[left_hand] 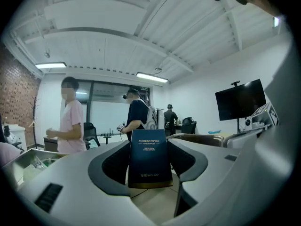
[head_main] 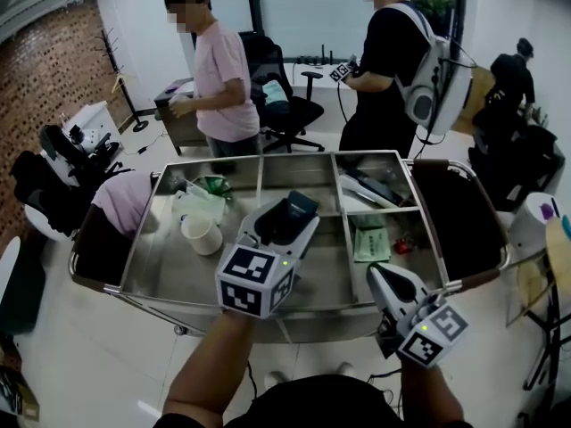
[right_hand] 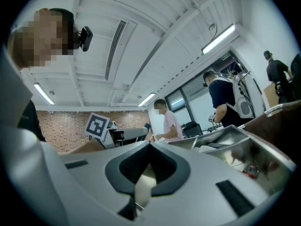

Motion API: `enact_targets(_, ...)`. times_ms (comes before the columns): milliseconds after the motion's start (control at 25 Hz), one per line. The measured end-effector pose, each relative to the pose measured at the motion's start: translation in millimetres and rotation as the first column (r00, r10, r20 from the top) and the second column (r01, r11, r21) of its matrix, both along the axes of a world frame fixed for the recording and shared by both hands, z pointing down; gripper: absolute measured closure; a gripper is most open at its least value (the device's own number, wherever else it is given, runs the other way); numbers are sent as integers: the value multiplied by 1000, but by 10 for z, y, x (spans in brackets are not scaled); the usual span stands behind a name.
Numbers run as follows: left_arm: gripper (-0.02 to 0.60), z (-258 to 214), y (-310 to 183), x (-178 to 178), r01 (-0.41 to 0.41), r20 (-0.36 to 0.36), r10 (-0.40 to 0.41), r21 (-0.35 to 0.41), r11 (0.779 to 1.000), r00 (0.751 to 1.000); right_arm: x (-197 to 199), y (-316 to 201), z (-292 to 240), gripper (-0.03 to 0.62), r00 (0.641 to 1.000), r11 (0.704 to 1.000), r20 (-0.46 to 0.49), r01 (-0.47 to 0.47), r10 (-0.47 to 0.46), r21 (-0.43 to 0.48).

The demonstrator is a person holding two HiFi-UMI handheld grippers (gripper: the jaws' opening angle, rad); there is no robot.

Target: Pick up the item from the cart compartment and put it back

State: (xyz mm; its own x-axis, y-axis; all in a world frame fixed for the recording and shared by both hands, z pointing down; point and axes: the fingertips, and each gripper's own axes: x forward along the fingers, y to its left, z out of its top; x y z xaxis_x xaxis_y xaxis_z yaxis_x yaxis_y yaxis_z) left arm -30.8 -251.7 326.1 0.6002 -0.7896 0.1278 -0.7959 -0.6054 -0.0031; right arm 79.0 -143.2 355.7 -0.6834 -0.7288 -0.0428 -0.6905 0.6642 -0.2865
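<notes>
The left gripper (left_hand: pixel 149 142) pinches a blue box (left_hand: pixel 149 164) by its side edges. It looks light and stiff, so grip mid-way. The right gripper (right_hand: pixel 149 145) is closed, empty.

Counting as I go: two grippers, my left gripper (head_main: pixel 290 221) and right gripper (head_main: pixel 379 279); one blue box (left_hand: pixel 150 158); one cart (head_main: pixel 169 279); one white cup (head_main: pixel 202 234); three people: person in pink (head_main: pixel 221 74), person with backpack (head_main: pixel 385 61), person far back (head_main: pixel 513 77).

In the head view, your left gripper (head_main: pixel 287 224) covers most of the box (head_main: pixel 302 203). The small red thing (head_main: pixel 403 246) in the cart (head_main: pixel 169 270) is too tiny to name.
</notes>
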Motion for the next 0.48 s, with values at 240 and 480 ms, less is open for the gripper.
enact_targets(240, 336, 493, -247, 271, -55, 132, 73, -135, 989, 989, -2, -1, 3, 580, 1000, 1000, 2, -1, 1, -1)
enact_targets(480, 336, 947, -309, 375, -68, 268, 129, -227, 972, 955, 50, -3, 15, 580, 1000, 1000, 1, -13, 13, -4)
